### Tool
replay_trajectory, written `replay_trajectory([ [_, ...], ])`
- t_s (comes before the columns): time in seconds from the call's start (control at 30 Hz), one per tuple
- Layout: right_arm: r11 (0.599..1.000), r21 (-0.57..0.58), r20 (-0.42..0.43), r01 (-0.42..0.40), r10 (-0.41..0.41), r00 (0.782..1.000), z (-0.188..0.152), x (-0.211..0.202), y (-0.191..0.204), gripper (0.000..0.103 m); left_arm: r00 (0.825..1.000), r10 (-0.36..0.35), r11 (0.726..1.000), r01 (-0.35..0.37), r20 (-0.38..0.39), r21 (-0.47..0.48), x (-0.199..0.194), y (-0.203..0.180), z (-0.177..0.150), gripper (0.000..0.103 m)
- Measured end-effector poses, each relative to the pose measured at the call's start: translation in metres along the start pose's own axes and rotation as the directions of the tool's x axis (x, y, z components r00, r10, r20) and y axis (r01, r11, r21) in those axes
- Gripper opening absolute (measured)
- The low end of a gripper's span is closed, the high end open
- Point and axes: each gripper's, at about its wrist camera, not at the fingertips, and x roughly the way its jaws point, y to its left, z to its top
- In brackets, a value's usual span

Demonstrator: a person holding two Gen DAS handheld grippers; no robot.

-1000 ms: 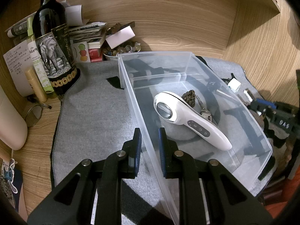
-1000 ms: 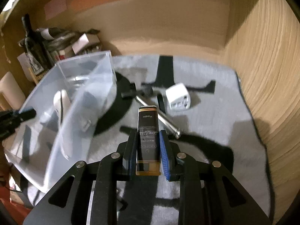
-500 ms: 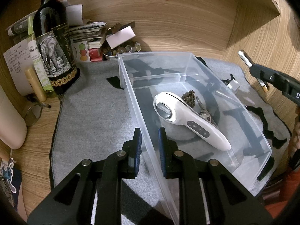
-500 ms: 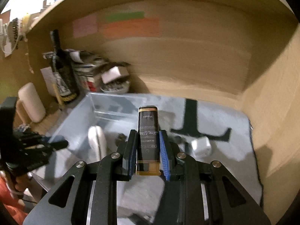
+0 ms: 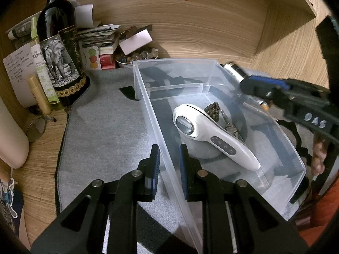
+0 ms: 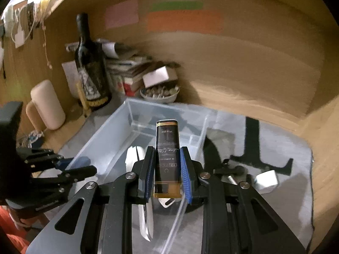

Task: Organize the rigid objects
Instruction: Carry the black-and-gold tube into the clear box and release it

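Since the earlier frames the right gripper (image 6: pixel 167 175) has carried its load from above the grey felt mat (image 6: pixel 275 182) to over the clear plastic bin (image 6: pixel 110 135), while the left gripper (image 5: pixel 168 165) has kept its place.

From the left wrist, the left gripper is clamped on the bin's (image 5: pixel 148 97) near long wall, one pad outside and one inside. Inside the bin lie a white handheld device with a round lens and button row (image 5: pixel 211 135), a bunch of keys (image 5: pixel 229 127) and a small dark cone-like charm (image 5: pixel 213 108) just behind it. The right gripper (image 5: pixel 252 84) reaches in above the bin's far wall, closed on a slim black-and-gold rectangular case (image 5: pixel 233 68). A dark wine bottle with an elephant label (image 5: pixel 61 59) stands left of the bin on the wooden desk (image 5: pixel 40 148).

From the right wrist, the case (image 6: pixel 167 148) is pinched upright between the blue pads above the bin's interior. The left gripper (image 6: pixel 78 167) holds the bin's left wall. A small white cube (image 6: pixel 267 180) rests on the mat right of the bin.
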Motion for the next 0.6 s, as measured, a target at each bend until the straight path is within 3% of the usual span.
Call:
replay_trajectory([
  [0.2, 1.000, 0.008, -0.074, -0.026, 0.027, 0.997, -0.005, 0.019, 0.003, 0.022, 1.000, 0.000, 1.000, 0.000, -0.001, 0.000, 0.000, 0.000, 0.000, 0.019],
  [0.43, 0.999, -0.003, -0.099, -0.033, 0.033, 0.995, -0.004, 0.018, 0.005, 0.022, 1.000, 0.000, 1.000, 0.000, 0.000, -0.001, 0.000, 0.000, 0.000, 0.019],
  [0.6, 1.000, -0.018, -0.077, -0.014, 0.013, 0.997, -0.005, 0.009, 0.006, 0.037, 1.000, 0.001, 1.000, -0.001, 0.000, -0.001, 0.000, 0.000, 0.000, 0.019],
])
